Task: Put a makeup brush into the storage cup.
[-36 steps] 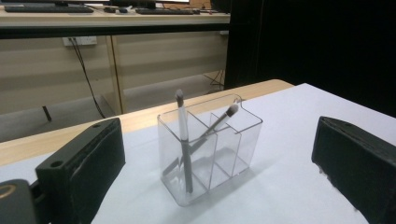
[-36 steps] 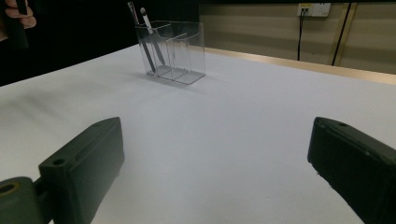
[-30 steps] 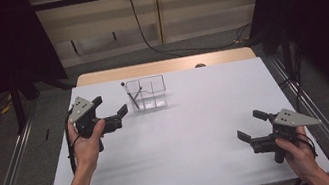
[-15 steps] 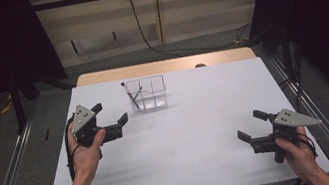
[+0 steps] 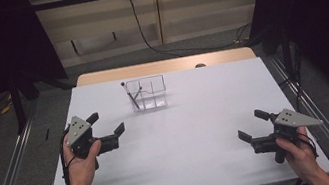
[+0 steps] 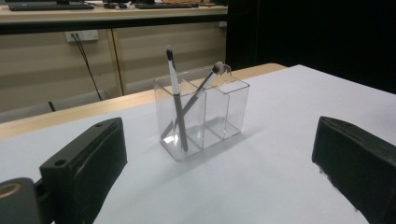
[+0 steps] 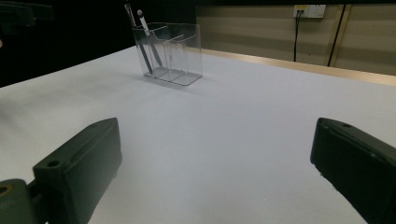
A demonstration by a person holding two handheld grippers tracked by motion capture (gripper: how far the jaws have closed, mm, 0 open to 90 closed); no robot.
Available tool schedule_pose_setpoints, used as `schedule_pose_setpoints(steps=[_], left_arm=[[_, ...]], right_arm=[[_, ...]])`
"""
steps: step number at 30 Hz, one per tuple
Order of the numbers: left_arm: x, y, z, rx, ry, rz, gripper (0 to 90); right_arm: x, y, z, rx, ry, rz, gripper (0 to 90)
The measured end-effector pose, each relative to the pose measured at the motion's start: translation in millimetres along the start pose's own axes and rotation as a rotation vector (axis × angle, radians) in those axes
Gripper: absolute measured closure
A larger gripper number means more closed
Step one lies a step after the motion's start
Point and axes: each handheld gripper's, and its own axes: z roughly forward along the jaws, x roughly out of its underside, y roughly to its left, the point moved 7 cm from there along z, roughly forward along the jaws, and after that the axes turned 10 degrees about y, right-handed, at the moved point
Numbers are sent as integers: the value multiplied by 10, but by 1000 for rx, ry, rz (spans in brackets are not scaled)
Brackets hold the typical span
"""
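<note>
Left tool faces clear organizer, perhaps unobstructed, holding two brushes.

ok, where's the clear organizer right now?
In the high view the clear organizer stands on the far middle of the white table, slightly left of centre, ahead of the left claw, with two brushes in one end compartment.

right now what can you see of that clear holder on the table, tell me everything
The clear holder is a see-through box, plastic by its look, open on top and split by thin walls into compartments. It stands upright on the white table, toward the far edge, touched by neither gripper. Two slim brushes lean crossed in one end compartment, tips above the rim; the other compartments look empty.
</note>
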Motion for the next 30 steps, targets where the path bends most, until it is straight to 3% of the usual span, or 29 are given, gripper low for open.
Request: schedule_pose_setpoints(steps=[6,11,14,16,21,30], left_arm=[[163,2,-73,-3,10,-15,32],[199,-50,-176,-4,9,11,25],[242,-88,-220,4,9,2,24],[285,-98,-249,-3,23,23,23],[355,-85,-348,-10,16,-5,26],[460,-69,-419,-18,1,-18,28]], right_arm=[[0,2,-5,4,-2,0,1],[-1,4,-4,4,-2,2,0],[-1,7,-3,4,0,3,1],[-1,10,-5,3,0,2,1],[-2,6,-7,6,-4,1,1],[-7,5,-19,12,-6,-8,3]])
